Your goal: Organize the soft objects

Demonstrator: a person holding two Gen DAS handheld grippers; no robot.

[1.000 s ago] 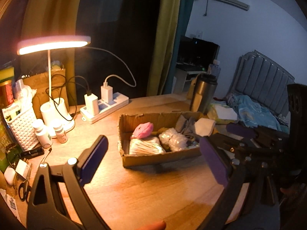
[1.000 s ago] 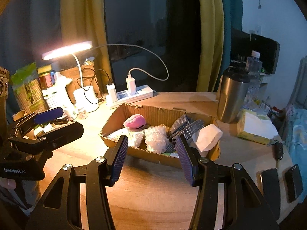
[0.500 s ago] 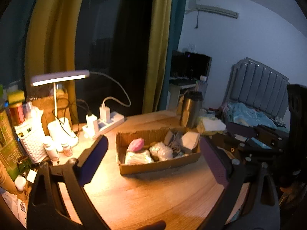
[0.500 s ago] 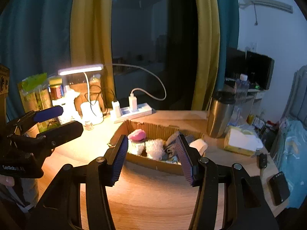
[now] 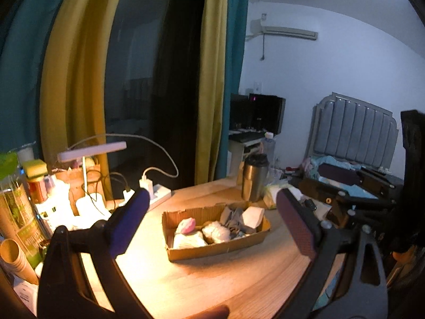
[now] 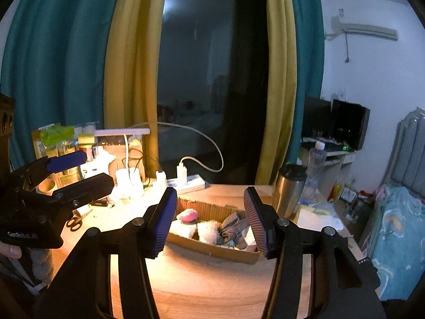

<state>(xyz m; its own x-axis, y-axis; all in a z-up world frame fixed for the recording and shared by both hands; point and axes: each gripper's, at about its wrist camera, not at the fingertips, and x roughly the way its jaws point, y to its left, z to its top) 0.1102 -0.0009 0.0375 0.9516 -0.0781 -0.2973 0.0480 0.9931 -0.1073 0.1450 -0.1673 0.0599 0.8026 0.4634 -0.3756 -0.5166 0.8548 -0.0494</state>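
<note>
Fingers [image 5: 127, 223] of both grippers gape empty above the cardboard box [image 5: 217, 247], lying crosswise.

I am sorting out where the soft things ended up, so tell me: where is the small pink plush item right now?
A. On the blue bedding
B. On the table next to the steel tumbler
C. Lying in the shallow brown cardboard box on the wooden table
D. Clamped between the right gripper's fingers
C: the small pink plush item lies inside the shallow brown cardboard box beside white fluffy bundles, and both grippers are open and empty.
</note>
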